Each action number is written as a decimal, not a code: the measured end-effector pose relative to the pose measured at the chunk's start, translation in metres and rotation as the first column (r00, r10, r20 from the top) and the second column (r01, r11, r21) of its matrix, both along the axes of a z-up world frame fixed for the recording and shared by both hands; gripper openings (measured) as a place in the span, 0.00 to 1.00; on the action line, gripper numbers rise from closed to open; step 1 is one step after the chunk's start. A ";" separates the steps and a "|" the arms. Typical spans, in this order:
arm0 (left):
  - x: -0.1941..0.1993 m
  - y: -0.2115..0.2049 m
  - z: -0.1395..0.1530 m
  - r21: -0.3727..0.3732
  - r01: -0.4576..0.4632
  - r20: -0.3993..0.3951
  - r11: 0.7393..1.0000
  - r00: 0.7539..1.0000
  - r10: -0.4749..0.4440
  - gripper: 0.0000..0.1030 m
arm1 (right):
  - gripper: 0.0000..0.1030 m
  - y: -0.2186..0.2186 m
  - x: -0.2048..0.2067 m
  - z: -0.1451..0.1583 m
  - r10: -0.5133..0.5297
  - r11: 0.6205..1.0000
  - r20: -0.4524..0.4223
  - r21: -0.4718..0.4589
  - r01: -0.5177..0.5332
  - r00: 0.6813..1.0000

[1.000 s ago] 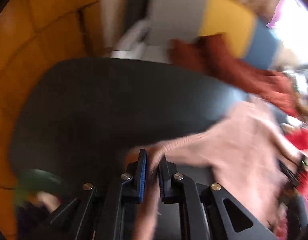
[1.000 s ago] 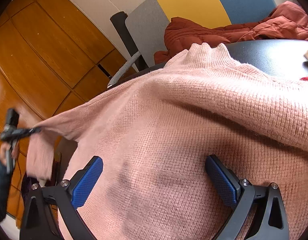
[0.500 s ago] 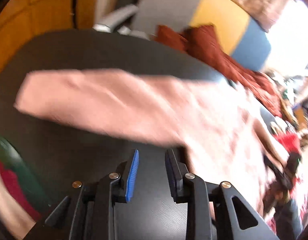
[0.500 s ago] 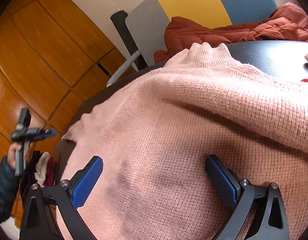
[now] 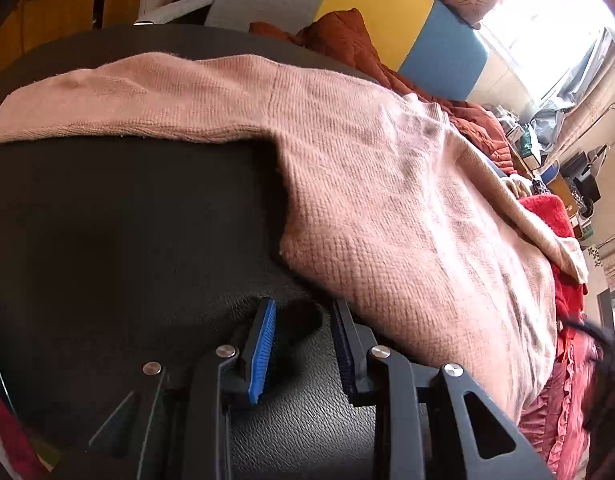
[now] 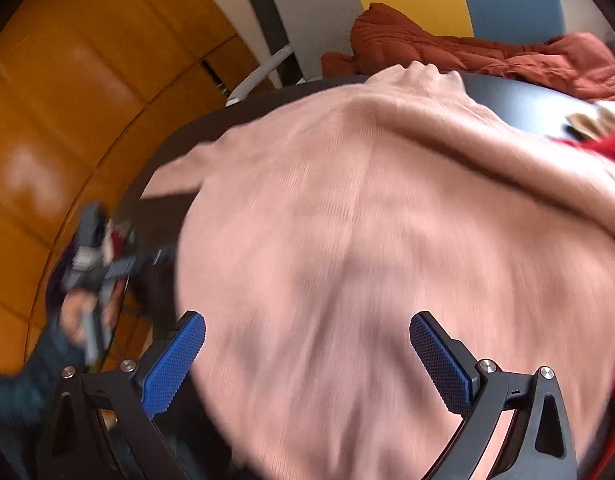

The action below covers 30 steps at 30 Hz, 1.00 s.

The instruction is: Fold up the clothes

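A pink knit sweater (image 5: 387, 200) lies spread on the black table (image 5: 107, 220), one sleeve (image 5: 127, 100) stretched flat to the left. My left gripper (image 5: 303, 308) hangs low over bare tabletop just beside the sweater's lower left corner, its jaws a little apart with nothing between them. The right wrist view is blurred. In it my right gripper (image 6: 307, 320) stands wide open above the sweater's body (image 6: 347, 220), not pinching the cloth. A hand holds the left gripper (image 6: 107, 264) at that view's left edge.
A rust-red quilted jacket (image 5: 347, 40) (image 6: 427, 48) lies at the table's far edge, against a grey, yellow and blue chair back (image 5: 379, 4). A red garment (image 5: 547, 216) (image 6: 603, 148) lies right of the sweater. Orange wooden panels (image 6: 67, 100) stand to the left.
My left gripper let go of the sleeve, which now lies flat on the table, and dropped toward the sweater's lower corner. My right gripper stayed open and pulled back from the sweater.
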State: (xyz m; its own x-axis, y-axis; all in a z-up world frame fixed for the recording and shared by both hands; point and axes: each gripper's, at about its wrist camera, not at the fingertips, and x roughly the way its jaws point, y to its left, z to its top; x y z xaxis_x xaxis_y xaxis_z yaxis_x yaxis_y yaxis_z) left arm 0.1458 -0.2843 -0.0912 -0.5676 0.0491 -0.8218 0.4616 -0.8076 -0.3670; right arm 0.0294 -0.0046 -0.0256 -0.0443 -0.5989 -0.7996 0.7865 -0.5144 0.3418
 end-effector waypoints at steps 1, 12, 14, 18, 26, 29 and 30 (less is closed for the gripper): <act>-0.008 -0.006 -0.002 -0.001 -0.011 -0.006 1.000 1.000 0.011 0.27 | 1.00 0.012 0.016 -0.001 0.003 0.999 -0.054 0.043 -0.001 0.999; 0.015 -0.026 0.001 0.035 -0.061 -0.059 0.998 0.996 0.063 0.29 | 1.00 -0.018 0.108 -0.028 0.128 0.991 -0.367 0.089 -0.103 0.921; 0.024 -0.027 0.002 0.045 -0.056 -0.063 0.997 0.996 0.059 0.30 | 1.00 -0.043 0.118 -0.038 0.205 0.978 -0.384 0.122 -0.170 0.900; 0.035 -0.021 0.006 0.053 -0.012 -0.081 0.999 0.997 0.016 0.30 | 1.00 -0.073 0.135 -0.062 0.309 0.947 -0.424 0.220 -0.234 0.851; 0.039 0.009 0.013 0.073 0.153 -0.169 0.985 0.976 -0.139 0.35 | 1.00 -0.063 0.121 -0.066 0.231 0.959 -0.600 0.273 -0.075 0.766; 0.034 0.023 0.013 0.087 0.225 -0.196 0.971 0.959 -0.205 0.35 | 1.00 -0.051 0.100 -0.047 0.118 0.983 -0.634 0.184 0.001 0.764; 0.032 0.028 0.012 0.088 0.242 -0.197 0.966 0.955 -0.221 0.35 | 1.00 -0.047 0.092 -0.041 0.082 0.987 -0.643 0.158 0.027 0.762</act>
